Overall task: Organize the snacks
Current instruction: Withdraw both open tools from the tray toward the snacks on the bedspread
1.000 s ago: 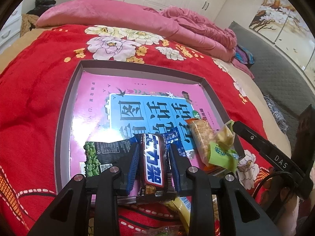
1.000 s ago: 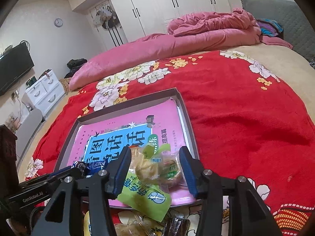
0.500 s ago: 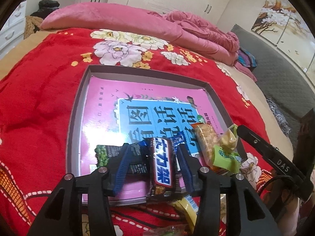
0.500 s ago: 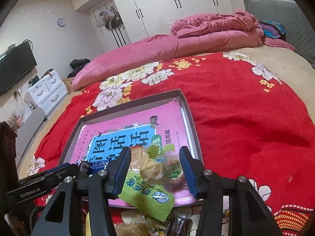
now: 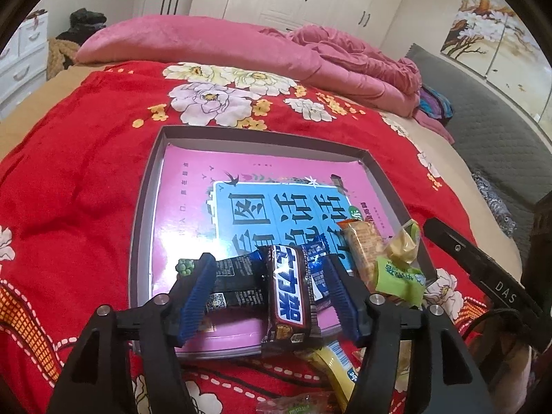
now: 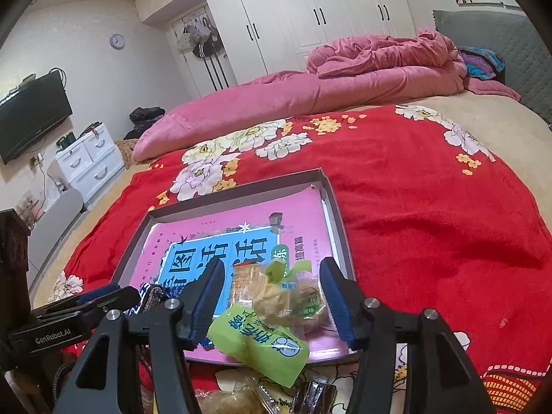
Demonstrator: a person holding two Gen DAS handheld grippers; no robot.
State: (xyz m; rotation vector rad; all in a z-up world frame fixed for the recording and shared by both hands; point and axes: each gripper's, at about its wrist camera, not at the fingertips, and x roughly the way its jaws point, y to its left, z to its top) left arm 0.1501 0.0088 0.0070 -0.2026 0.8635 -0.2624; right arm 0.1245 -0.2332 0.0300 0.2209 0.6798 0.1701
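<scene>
Both claws newly wide, empty: left claw (image 5: 267,291) around chocolate bar (image 5: 289,295), right claw (image 6: 270,298) around green packet (image 6: 258,341).

Glossy plastic candy bar wrapper (image 5: 289,291). Plush red cloth blanket (image 6: 431,214). Matt cardboard tray (image 5: 145,207), glossy pink liner (image 5: 186,200).
</scene>
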